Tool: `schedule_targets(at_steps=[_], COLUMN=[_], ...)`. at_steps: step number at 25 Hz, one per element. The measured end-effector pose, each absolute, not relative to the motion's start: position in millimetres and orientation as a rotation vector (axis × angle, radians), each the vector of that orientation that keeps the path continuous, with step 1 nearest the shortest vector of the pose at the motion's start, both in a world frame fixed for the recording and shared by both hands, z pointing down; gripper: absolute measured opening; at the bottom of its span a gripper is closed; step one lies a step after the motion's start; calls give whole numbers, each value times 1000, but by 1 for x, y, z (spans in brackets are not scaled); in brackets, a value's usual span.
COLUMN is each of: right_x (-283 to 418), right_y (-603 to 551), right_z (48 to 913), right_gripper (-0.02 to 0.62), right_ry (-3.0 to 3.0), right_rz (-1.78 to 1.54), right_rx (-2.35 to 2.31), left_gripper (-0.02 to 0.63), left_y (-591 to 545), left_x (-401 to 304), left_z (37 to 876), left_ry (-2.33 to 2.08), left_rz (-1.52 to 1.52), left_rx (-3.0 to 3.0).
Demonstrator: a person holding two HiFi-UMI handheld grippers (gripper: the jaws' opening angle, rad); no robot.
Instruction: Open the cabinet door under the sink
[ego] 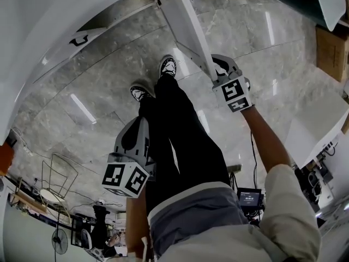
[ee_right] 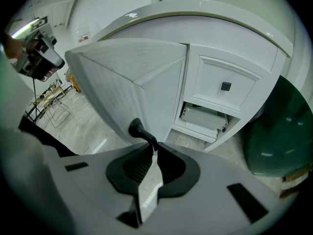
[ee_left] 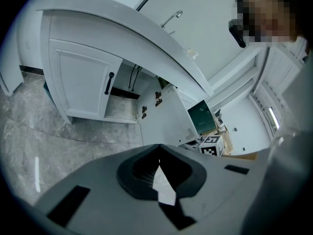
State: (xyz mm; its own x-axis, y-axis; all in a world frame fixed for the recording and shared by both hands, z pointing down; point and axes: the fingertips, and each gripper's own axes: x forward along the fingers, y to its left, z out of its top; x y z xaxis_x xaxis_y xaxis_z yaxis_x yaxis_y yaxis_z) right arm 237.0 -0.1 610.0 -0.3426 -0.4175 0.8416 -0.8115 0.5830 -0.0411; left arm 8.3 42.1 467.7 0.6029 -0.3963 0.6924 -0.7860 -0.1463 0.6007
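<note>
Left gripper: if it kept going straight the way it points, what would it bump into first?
Most likely the inner face of the open cabinet door, which stands just beyond the shut jaws of the left gripper. Depth is hard to judge, so it might reach the floor below first.

A kitchen mock-up inside a lab. A white sink cabinet point(ee_left: 83, 87) and faucet point(ee_left: 173, 17) stand on marble floor point(ego: 109, 91). A monitor point(ego: 250, 197) and fan point(ego: 58, 240) sit nearby.

Right tongs point(ee_right: 153, 151) clamped, arm point(ego: 267, 141) outstretched; left tongs point(ee_left: 159, 153) closed beside thigh.
</note>
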Motion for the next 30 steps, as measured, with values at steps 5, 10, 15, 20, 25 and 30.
schedule_targets(at_steps=[5, 10, 15, 20, 25, 30], right_x=[243, 245, 247, 246, 248, 250], right_y=[-2, -3, -4, -4, -3, 0], right_z=[606, 606, 606, 602, 603, 600], right_gripper=[41, 41, 41, 41, 41, 43], right_ry=[-1998, -2012, -2015, -2016, -2012, -2000], right_rz=[572, 569, 579, 581, 577, 576], right_rx=[953, 945, 920, 907, 902, 881], left_gripper=[-2, -2, -2, -2, -2, -2], left_y=[34, 22, 6, 2, -1, -5], left_x=[19, 26, 36, 37, 36, 36], left_z=[471, 473, 468, 461, 457, 446], left_ry=[-941, -936, -928, -928, -938, -943], left_rz=[487, 492, 486, 491, 482, 455], left_rx=[1765, 1765, 1773, 1777, 1774, 1792])
